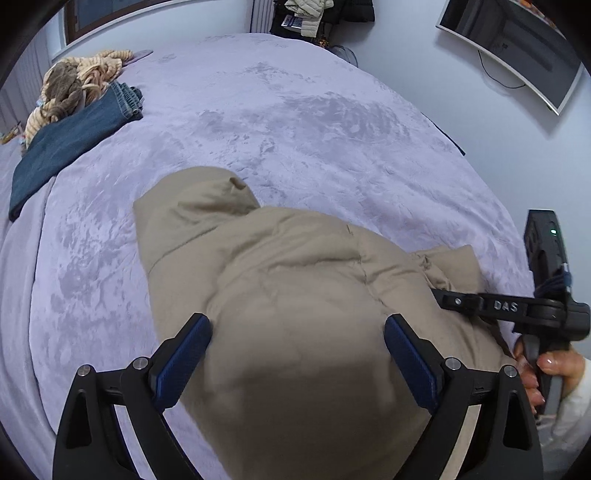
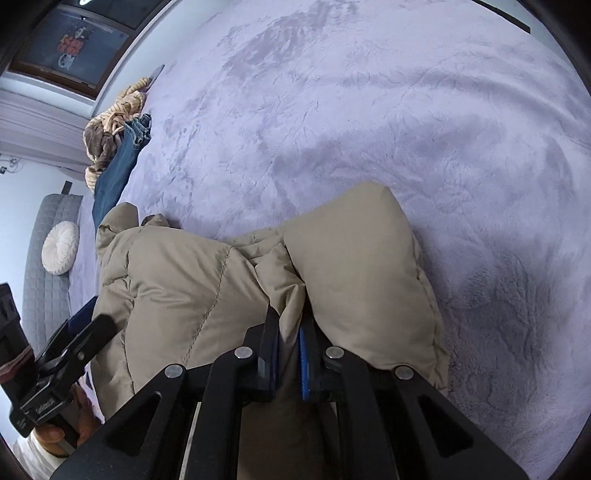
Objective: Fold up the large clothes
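Jacket (image 1: pixel 295 295) lower centre on bed (image 1: pixel 295 110). Left gripper (image 1: pixel 297 354) fingers spread wide over it; right gripper (image 2: pixel 290 332) pinches fold. Bedcover beyond bare; jeans (image 1: pixel 70 140) far left edge.

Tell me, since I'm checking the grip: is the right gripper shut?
Shut: the right gripper pinches a fold of the beige jacket between its fingers.

A bedroom in a home was shown. Most of both views was taken up by a wide bed (image 1: pixel 295 110) spread with a lilac plush blanket. Worn clothes — blue jeans (image 1: pixel 70 144) and a striped knit (image 1: pixel 92 70) — were heaped at its far edge. A flat screen (image 1: pixel 517 48) was mounted on the pale wall, jackets (image 1: pixel 314 14) were hung in a corner, and a quilted grey headboard (image 2: pixel 48 266) with a round white cushion (image 2: pixel 60 247) was seen.
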The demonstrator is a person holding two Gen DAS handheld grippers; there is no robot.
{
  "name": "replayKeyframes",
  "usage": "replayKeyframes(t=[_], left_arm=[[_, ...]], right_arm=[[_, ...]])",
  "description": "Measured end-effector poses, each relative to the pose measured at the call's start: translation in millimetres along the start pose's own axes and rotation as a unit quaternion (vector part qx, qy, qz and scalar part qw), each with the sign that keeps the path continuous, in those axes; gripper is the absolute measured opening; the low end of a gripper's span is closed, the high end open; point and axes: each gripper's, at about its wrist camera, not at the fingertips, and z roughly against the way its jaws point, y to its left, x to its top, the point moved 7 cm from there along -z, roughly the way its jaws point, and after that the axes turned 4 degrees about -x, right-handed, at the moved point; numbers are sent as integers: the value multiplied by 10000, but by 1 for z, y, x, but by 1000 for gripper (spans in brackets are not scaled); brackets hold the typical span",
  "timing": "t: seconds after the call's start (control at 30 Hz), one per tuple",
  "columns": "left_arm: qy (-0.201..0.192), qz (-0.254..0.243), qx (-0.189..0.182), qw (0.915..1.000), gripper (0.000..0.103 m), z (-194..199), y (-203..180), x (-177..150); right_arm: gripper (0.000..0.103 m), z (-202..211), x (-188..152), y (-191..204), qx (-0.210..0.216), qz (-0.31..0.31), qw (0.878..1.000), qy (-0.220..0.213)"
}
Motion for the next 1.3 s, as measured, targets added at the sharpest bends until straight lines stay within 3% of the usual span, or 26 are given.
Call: replayKeyframes(t=[0.07, 0.17, 0.37, 0.43, 0.47, 0.5, 0.57, 0.63, 0.7, 0.93, 1.1, 1.2, 1.3], left_arm=[[130, 170, -88, 9997, 95, 9, 0, -21], [328, 199, 147, 9992, 98, 8, -1, -58], [330, 704, 268, 9966, 100, 4, 5, -77], [320, 723, 294, 9964, 100, 4, 5, -77], [309, 728, 308, 9964, 100, 4, 4, -77], [302, 741, 313, 9963, 100, 5, 4, -78], [296, 783, 315, 9960, 100, 5, 5, -78], [279, 832, 312, 9957, 100, 9, 6, -78], [230, 857, 275, 9957, 100, 14, 6, -81], [354, 726, 157, 9966, 103, 7, 2, -101], [434, 519, 147, 9976, 102, 9, -4, -109], [256, 668, 120, 9974, 102, 18, 2, -91], [-129, 442, 54, 9989, 102, 23, 1, -50]], right_arm=[[7, 0, 0, -1, 38, -18, 10000, 6], [8, 2, 1, 1, 57, -32, 10000, 43], [17, 44, -12, 17, -163, 405, 9990, 97], [37, 62, -20, 19, -152, 484, 9987, 64], [54, 73, -25, 21, -130, 529, 9985, 17], [57, 82, -31, 23, -80, 582, 9983, -24], [57, 96, -46, 27, -42, 706, 9975, -19], [50, 103, -64, 27, -117, 835, 9964, 12], [32, 103, -82, 26, -298, 988, 9946, 110], [26, 54, -127, -3, -993, 1070, 9872, 642], [25, 36, -144, -19, -1094, 872, 9874, 736], [25, 38, -148, -20, -1156, 817, 9873, 727], [25, 39, -147, -23, -1098, 622, 9896, 686]])
